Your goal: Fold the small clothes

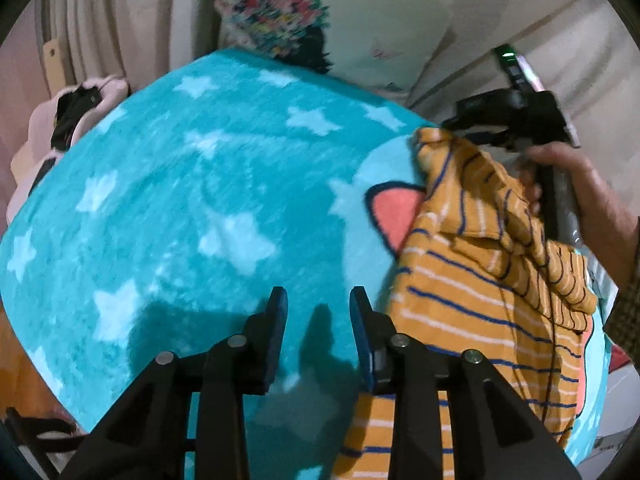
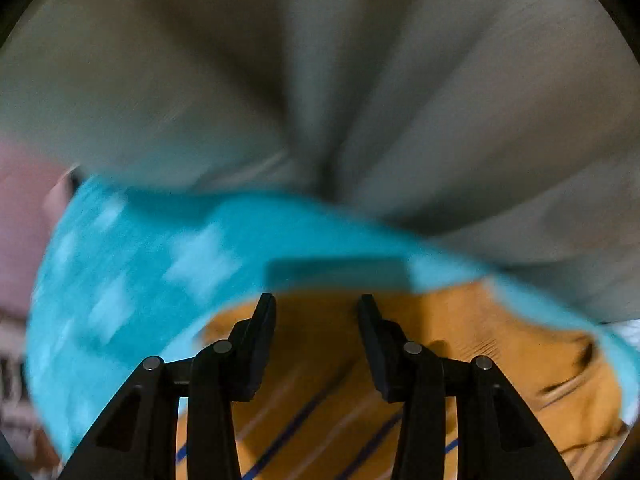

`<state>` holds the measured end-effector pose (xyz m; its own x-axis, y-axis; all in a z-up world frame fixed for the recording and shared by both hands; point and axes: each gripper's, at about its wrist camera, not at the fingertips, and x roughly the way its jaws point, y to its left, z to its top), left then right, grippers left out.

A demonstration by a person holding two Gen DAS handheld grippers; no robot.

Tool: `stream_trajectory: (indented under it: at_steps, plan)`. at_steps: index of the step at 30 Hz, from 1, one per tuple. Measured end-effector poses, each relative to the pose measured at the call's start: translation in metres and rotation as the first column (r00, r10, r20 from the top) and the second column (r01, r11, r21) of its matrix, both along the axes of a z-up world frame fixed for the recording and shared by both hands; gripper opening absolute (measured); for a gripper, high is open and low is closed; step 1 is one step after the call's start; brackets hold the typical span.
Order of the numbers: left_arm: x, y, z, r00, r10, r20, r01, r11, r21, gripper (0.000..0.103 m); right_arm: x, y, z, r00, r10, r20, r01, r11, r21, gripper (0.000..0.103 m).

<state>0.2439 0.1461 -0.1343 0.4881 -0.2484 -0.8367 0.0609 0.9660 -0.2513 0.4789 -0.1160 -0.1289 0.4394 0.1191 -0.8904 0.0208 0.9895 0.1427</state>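
Observation:
A small orange garment with blue and white stripes point(image 1: 472, 280) lies bunched on a teal star-print blanket point(image 1: 180, 200), at the right in the left wrist view. My left gripper point(image 1: 318, 300) is open and empty just left of the garment, over the blanket. My right gripper shows at the garment's far top edge point(image 1: 476, 128), held by a hand; garment folds hide its fingertips there. In the blurred right wrist view my right gripper point(image 2: 316, 304) is open, with the orange garment point(image 2: 320, 400) under and between its fingers and the blanket point(image 2: 140, 264) beyond.
White pillows and bedding point(image 1: 380, 20) lie behind the blanket, one with a colourful floral print point(image 1: 276, 20). A pink item with a black device point(image 1: 72, 116) sits at the left edge. Grey-white fabric point(image 2: 320, 80) fills the upper right wrist view.

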Motion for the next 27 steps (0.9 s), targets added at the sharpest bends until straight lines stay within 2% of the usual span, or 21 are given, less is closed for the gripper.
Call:
stream_trajectory:
  at_steps: [3,4,6,9,12,13,15,16,17,19,20,22,27]
  plan:
    - [0.0,0.01,-0.003,0.999,0.028,-0.02,-0.029,0.999,-0.035,0.033,-0.026,-0.021,0.024,0.997,-0.043,0.058,0.038,0.995,0.087,0.046]
    - [0.0,0.012,-0.004,0.999,0.031,-0.026,-0.032,0.999,-0.042,0.038,-0.045,-0.028,0.032,0.996,-0.046,0.071,0.038,0.992,0.117,0.047]
    - [0.0,0.015,-0.005,0.999,0.039,-0.03,-0.041,0.998,-0.056,0.04,-0.079,-0.036,0.035,0.997,-0.036,0.061,0.027,0.989,0.148,0.047]
    - [-0.001,0.014,-0.008,0.999,0.032,-0.042,-0.035,0.997,-0.063,0.04,-0.147,-0.061,0.024,0.999,-0.031,0.022,0.028,0.987,0.159,0.047]
    - [-0.002,0.006,-0.015,0.998,0.01,-0.061,-0.014,0.998,-0.057,0.041,-0.195,-0.1,0.004,0.995,-0.094,-0.041,0.1,0.977,0.188,0.047]
    - [-0.003,0.003,-0.018,0.998,0.001,-0.067,-0.005,0.999,-0.054,0.041,-0.207,-0.124,-0.011,0.986,-0.144,-0.083,0.157,0.97,0.186,0.047]
    - [-0.006,-0.003,-0.022,0.997,-0.017,-0.076,0.014,0.999,-0.04,0.041,-0.228,-0.167,-0.018,0.964,-0.251,-0.091,0.26,0.959,0.116,0.042]
    - [-0.007,-0.005,-0.023,0.997,-0.024,-0.078,0.021,0.999,-0.035,0.041,-0.243,-0.194,-0.016,0.933,-0.352,-0.08,0.354,0.935,0.019,0.042]
    - [-0.008,-0.007,-0.023,0.997,-0.032,-0.077,0.029,0.999,-0.03,0.041,-0.252,-0.208,-0.011,0.913,-0.404,-0.062,0.404,0.915,-0.004,0.042]
    - [-0.011,-0.01,-0.02,0.996,-0.045,-0.071,0.043,0.999,-0.03,0.041,-0.275,-0.237,0.004,0.877,-0.481,-0.02,0.481,0.874,0.068,0.043]
    - [-0.012,-0.012,-0.019,0.996,-0.047,-0.07,0.045,0.998,-0.032,0.042,-0.282,-0.243,0.008,0.869,-0.494,-0.009,0.494,0.867,0.068,0.044]
    - [-0.012,-0.015,-0.018,0.996,-0.051,-0.075,0.048,0.998,-0.043,0.042,-0.289,-0.246,0.014,0.876,-0.482,0.006,0.481,0.875,0.049,0.046]
    - [-0.017,-0.023,-0.014,0.995,-0.061,-0.08,0.055,0.996,-0.07,0.042,-0.283,-0.236,-0.001,0.897,-0.442,-0.024,0.442,0.895,0.058,0.047]
